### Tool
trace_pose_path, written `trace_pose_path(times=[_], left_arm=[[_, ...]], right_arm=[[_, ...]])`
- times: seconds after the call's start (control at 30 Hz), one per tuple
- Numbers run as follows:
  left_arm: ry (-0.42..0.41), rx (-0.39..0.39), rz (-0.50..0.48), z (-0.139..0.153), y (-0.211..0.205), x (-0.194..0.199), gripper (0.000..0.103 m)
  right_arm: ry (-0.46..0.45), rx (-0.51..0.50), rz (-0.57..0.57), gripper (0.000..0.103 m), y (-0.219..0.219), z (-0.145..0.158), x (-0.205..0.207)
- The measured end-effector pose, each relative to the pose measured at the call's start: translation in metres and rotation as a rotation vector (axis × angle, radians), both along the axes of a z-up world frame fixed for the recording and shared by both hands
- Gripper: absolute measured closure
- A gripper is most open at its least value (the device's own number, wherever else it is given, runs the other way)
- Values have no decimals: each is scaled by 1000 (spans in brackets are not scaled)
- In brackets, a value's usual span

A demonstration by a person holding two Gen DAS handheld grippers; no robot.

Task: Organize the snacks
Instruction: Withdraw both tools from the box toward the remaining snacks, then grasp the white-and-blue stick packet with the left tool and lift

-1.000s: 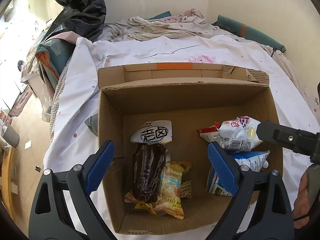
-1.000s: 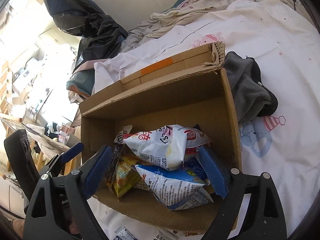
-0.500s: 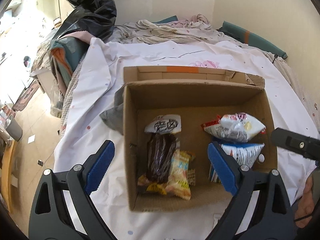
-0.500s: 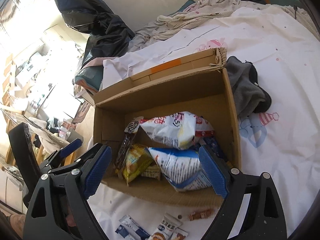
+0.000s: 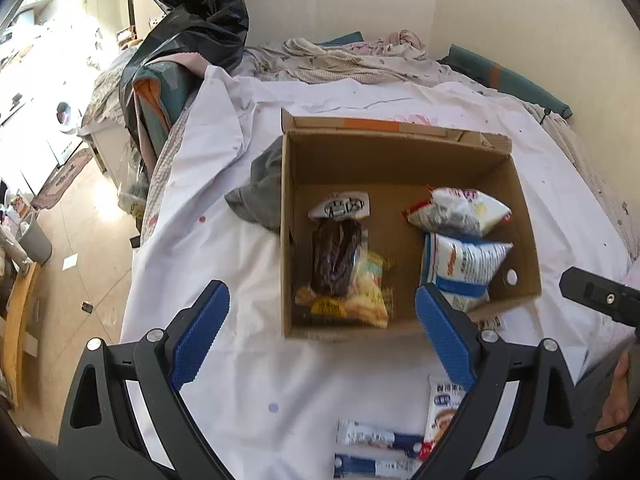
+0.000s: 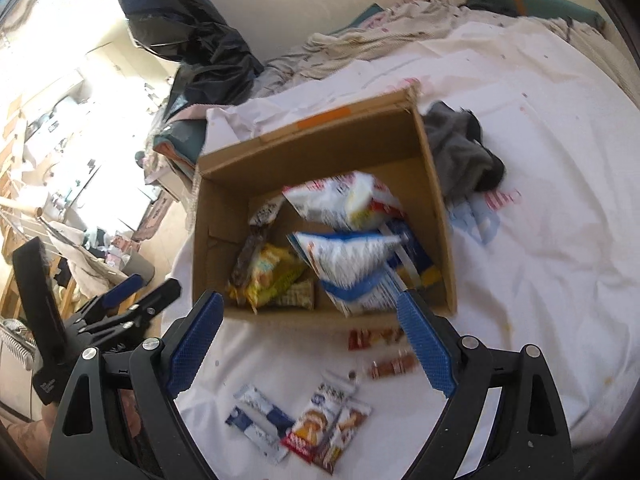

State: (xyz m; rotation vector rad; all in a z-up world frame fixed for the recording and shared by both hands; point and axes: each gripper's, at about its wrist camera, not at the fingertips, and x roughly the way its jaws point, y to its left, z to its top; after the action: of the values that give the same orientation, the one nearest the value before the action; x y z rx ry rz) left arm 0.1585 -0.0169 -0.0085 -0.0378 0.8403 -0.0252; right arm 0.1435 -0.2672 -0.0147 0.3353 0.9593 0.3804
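Snacks [image 5: 344,280] in box [image 5: 286,240] now farther off; loose pkts [image 6: 316,428] newly visible; both grippers [image 5: 322,332] [image 6: 308,340] gaping, empty.

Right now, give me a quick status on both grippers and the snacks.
Left gripper open, empty. Right gripper open, empty. Brown cardboard box holds several snack bags; small snack packets loose on white sheet in front. Nothing blocking them.

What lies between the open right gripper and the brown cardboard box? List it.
Right wrist view: loose snacks on the white sheet, between the right gripper and the cardboard box: blue-and-white packets, red-and-white packets, small reddish bars.
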Motion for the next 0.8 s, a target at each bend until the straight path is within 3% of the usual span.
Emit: trace_pose_path(times=[0.17,0.47,0.67,0.8], left_arm=[[15,0,-5,-1,0,-17,11],[86,-32,60,-16,17,-27,11],[258,-69,59,-50,19,-27,11],[380,-151,46,-79,11,-32,11]], right_arm=[[113,33,-75,10,-15,-24,-11],[134,14,-80,10,-21,-33,-22],[195,59,-120,10,-27,-45,-16],[222,71,-139,10,-30,-51,-13]])
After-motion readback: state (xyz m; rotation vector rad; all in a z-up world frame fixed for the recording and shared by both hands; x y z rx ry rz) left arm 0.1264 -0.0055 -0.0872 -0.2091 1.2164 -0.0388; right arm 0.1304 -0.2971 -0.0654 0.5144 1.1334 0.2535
